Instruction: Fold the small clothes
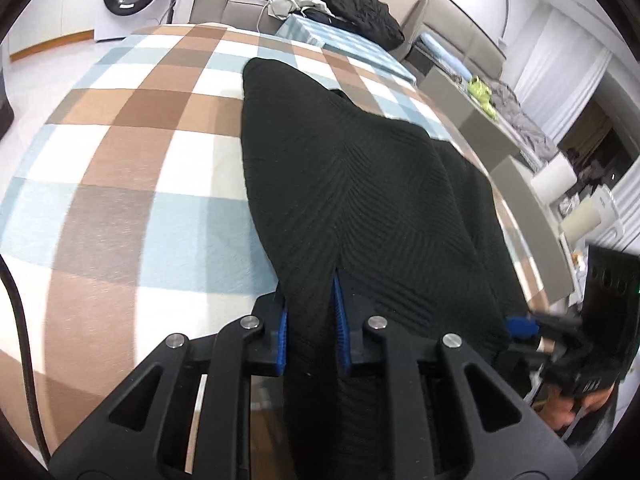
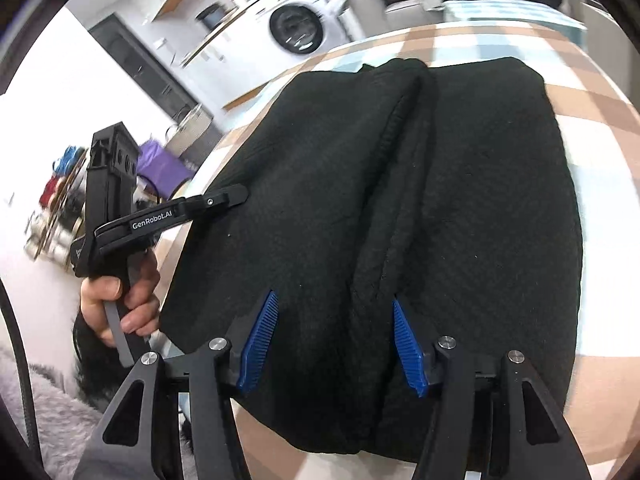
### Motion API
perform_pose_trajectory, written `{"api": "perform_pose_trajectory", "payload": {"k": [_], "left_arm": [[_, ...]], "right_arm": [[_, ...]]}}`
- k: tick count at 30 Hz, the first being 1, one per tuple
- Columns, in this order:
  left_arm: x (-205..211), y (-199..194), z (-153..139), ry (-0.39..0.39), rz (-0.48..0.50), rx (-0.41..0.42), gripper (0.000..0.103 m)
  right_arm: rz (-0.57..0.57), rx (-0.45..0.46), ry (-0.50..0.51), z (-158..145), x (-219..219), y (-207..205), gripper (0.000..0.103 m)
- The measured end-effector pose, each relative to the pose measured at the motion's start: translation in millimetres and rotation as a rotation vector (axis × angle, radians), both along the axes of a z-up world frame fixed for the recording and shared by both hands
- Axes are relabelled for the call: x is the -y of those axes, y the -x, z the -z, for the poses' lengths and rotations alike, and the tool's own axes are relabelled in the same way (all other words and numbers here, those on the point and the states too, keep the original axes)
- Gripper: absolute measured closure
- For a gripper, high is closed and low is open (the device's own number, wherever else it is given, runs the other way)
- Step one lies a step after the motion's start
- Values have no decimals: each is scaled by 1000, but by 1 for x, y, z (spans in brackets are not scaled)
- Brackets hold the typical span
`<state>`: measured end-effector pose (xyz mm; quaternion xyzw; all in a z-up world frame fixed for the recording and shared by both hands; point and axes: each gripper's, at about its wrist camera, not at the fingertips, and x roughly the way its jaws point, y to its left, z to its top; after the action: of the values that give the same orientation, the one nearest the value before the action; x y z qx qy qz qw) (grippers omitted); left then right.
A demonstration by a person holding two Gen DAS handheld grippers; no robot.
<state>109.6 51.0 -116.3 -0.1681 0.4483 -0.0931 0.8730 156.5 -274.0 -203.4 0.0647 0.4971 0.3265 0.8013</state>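
Black knit garment (image 1: pixel 360 184) lies on checked blanket (image 1: pixel 120 160). Left claw (image 1: pixel 311 332) pinches its near edge, jaws narrow. Right claw (image 2: pixel 334 344) is spread wide over the cloth's near part, gripping nothing.

To the left of the black knit garment (image 1: pixel 360 184) the checked blanket (image 1: pixel 132 152) lies bare and wide, leaving open room for a hand to pass. On the far side, a dark bundle of clothing (image 1: pixel 356 4) heaps up by the sofa (image 1: pixel 452 20). The left hand-held gripper (image 2: pixel 236 196) lies over the garment's left edge, crowding that side. The right hand-held gripper (image 2: pixel 334 344) straddles the middle fold with jaws spread.
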Motion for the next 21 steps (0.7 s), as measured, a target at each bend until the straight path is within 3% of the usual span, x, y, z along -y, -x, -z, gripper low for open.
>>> {"api": "perform_pose_trajectory", "payload": {"k": [7, 9, 12, 15, 18, 21], "left_arm": [[-18, 8, -3, 27, -31, -10, 75], [-21, 12, -5, 28, -42, -2, 75], [-26, 20, -12, 31, -54, 18, 75], [-26, 26, -23, 22, -49, 48, 74], [-22, 27, -23, 19, -32, 52, 68], [-12, 21, -17, 16, -8, 30, 67]], "right_arm": [[47, -20, -34, 0, -15, -54, 44], [69, -2, -23, -2, -20, -71, 69], [73, 8, 30, -2, -29, -80, 92], [62, 109, 14, -31, -29, -73, 93], [100, 189, 32, -58, -22, -64, 93], [161, 153, 114, -42, -9, -64, 92]]}}
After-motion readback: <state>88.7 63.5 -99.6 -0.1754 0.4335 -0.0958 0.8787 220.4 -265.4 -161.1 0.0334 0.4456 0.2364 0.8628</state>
